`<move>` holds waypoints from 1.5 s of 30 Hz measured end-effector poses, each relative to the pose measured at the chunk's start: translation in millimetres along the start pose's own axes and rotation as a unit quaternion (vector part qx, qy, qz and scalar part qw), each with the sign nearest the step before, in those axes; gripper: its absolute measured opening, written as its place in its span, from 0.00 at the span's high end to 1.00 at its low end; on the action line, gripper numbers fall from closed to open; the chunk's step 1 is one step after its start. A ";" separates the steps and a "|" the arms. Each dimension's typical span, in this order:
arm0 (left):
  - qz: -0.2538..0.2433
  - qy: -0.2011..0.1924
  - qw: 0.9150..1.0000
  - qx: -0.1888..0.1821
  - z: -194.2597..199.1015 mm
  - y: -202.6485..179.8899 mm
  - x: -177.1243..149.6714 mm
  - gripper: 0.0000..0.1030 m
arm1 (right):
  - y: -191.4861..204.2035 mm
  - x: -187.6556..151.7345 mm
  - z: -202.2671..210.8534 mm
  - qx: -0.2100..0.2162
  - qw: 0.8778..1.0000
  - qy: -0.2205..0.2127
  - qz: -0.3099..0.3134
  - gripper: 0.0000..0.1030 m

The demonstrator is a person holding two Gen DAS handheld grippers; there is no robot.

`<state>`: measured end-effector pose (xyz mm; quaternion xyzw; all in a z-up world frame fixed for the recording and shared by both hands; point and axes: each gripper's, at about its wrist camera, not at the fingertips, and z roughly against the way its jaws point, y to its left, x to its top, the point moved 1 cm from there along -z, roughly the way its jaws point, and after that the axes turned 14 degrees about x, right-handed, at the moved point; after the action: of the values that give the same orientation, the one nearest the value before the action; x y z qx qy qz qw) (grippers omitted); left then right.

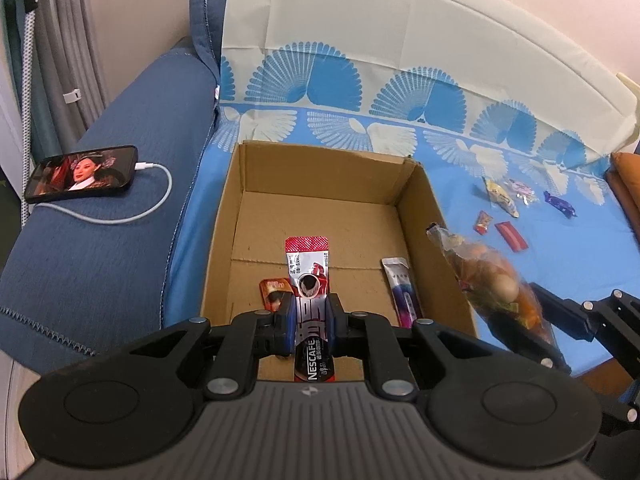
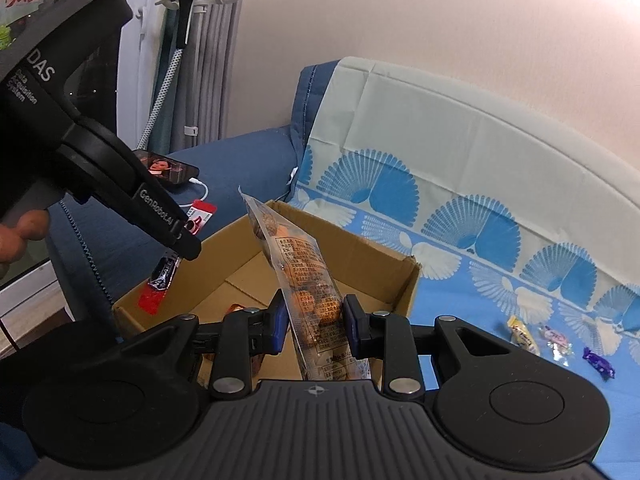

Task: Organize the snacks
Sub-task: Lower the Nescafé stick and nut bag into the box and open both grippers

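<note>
Soft, even indoor light, fairly bright; shadows faint. Strong fisheye bending curves the far edges, corners vignette dark, and fine detail looks slightly soft.

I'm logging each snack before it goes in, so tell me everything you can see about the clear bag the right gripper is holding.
The clear snack bag is a long, crinkly transparent plastic pouch with small black print, filled with round orange and brown pieces. It stands tilted, its sealed top leaning left, above the open cardboard box. The right gripper holds it near its lower half; whether both pads touch it is unclear. In the left wrist view the bag hangs over the box's right wall.
</note>
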<state>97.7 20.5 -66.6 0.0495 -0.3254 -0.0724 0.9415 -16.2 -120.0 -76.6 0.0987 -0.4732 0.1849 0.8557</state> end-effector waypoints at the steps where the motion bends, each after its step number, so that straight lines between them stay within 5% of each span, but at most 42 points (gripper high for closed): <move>1: -0.001 0.001 1.000 0.001 -4.6 -1.3 2.1 0.84 | -1.6 0.5 -4.1 0.001 1.000 0.001 -0.001 0.70; 35: -0.034 0.064 0.996 0.051 -155.4 -24.6 38.0 0.81 | -71.6 -3.9 -146.9 0.019 0.992 0.057 -0.111 0.70; 36: -0.034 0.066 0.996 0.055 -157.8 -24.2 38.3 0.69 | -73.5 -4.5 -147.7 0.019 0.991 0.057 -0.116 0.70; 39: -0.025 0.072 0.995 0.062 -159.7 -20.2 38.9 0.00 | -80.3 -6.2 -152.2 0.031 0.988 0.060 -0.136 0.68; 41: -0.011 0.057 0.996 0.066 -152.6 -14.4 36.9 0.00 | -83.6 -5.7 -151.0 0.036 0.986 0.054 -0.151 0.61; 43: -0.022 0.064 0.995 0.072 -148.1 -12.6 34.5 0.00 | -83.5 -4.4 -146.0 0.029 0.987 0.047 -0.154 0.35; 45: -0.042 0.072 0.994 0.072 -139.1 -10.0 25.6 0.00 | -78.3 -3.6 -137.1 0.020 0.989 0.045 -0.140 0.26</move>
<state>202.9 12.8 -161.4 0.1359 -0.2587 -0.0848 0.9526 120.1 -145.1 -152.2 0.1725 -0.4116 0.0774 0.8916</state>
